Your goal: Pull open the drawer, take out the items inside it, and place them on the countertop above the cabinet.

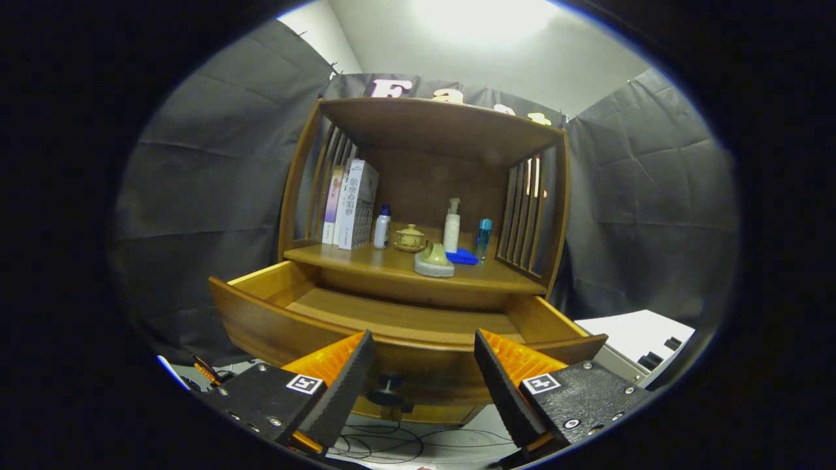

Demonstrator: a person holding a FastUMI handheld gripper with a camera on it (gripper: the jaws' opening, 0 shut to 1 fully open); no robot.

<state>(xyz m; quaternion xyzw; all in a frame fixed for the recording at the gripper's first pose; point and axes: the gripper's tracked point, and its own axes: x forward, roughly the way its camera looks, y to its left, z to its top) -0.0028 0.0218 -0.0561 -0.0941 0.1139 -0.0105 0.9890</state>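
Note:
The wooden drawer point(261, 320) stands pulled out from the cabinet, and what I see of its floor is bare wood. Its dark knob point(390, 385) sits on the front panel, between my fingers and a little beyond them. My gripper point(424, 356) is open with nothing between its fingers, back from the drawer front. On the countertop point(379, 264) above the drawer lie a pale green rounded item point(434, 260) near the front edge and a blue flat item point(462, 257) just behind it.
Further back on the countertop stand boxes point(353, 203), a small white bottle point(382, 227), a lidded yellow pot point(410, 238), a white pump bottle point(452, 225) and a blue bottle point(483, 239). Slatted sides enclose the shelf. Cables point(379, 447) lie on the floor below; a white unit point(643, 333) is at right.

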